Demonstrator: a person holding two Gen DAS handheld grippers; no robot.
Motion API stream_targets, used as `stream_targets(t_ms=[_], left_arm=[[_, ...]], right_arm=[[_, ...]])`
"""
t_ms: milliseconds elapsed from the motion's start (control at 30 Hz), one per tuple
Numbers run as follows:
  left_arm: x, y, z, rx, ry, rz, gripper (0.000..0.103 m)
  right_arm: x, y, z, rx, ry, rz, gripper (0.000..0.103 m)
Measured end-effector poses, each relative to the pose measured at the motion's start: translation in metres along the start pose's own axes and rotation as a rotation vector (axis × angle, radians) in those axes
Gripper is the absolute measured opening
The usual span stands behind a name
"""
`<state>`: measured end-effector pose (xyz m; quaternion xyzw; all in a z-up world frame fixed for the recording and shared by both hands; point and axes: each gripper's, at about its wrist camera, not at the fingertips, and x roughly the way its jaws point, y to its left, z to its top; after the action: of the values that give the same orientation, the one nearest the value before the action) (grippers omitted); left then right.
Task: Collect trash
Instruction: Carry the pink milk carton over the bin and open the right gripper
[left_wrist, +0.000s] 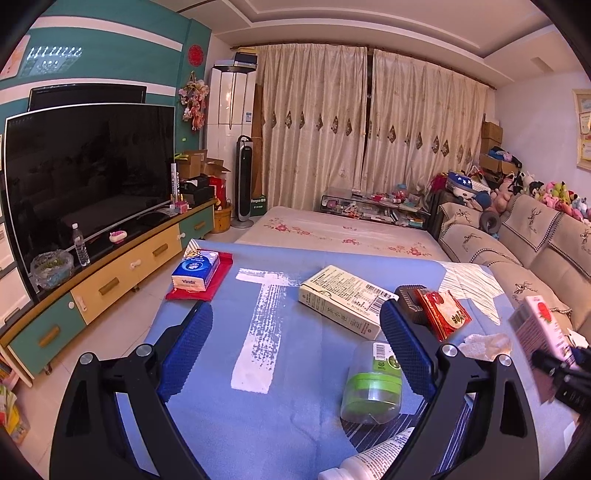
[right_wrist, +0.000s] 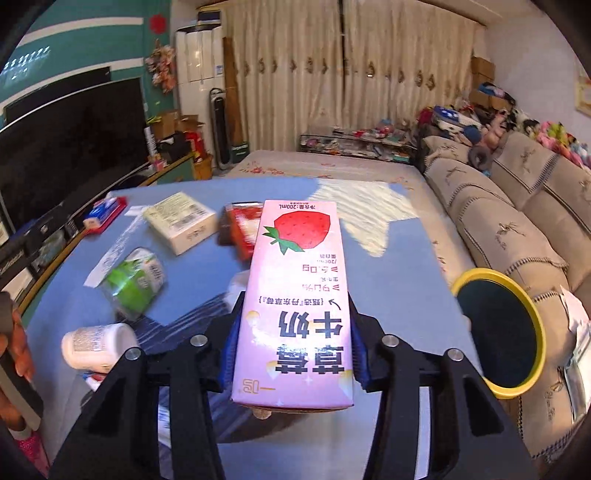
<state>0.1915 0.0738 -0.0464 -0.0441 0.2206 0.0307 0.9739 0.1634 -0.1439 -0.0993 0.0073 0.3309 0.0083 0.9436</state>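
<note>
Right gripper (right_wrist: 295, 350): clamped on pink strawberry milk carton (right_wrist: 299, 291), raised above blue table (right_wrist: 406, 314).
Left gripper (left_wrist: 295, 332): jaws wide apart, nothing between the pads, hovering over table.
Yellow-rimmed bin (right_wrist: 506, 332): at 3 o'clock of carton, beside sofa (right_wrist: 517, 229).
Clear bottle with green label (left_wrist: 371, 384): lying near, at 5 o'clock in left view.
Cream box (left_wrist: 347, 299): farther, at centre.
Red wrapper (left_wrist: 445, 314): at 3 o'clock of box.
Tissue pack (left_wrist: 195, 269): far, at 10 o'clock.
</note>
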Motion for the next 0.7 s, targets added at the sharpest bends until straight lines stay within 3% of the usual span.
stream_targets(t_ms=[400, 700], left_arm=[[-0.008, -0.021, -0.004, 0.068, -0.048, -0.030, 0.091], [-0.005, -0.028, -0.007, 0.091, -0.039, -0.029, 0.091]], right_arm=[[0.019, -0.175, 0.001, 0.237, 0.057, -0.265, 0.046], [0.079, -0.242, -0.012, 0.315, 0.195, -0.358, 0.046]])
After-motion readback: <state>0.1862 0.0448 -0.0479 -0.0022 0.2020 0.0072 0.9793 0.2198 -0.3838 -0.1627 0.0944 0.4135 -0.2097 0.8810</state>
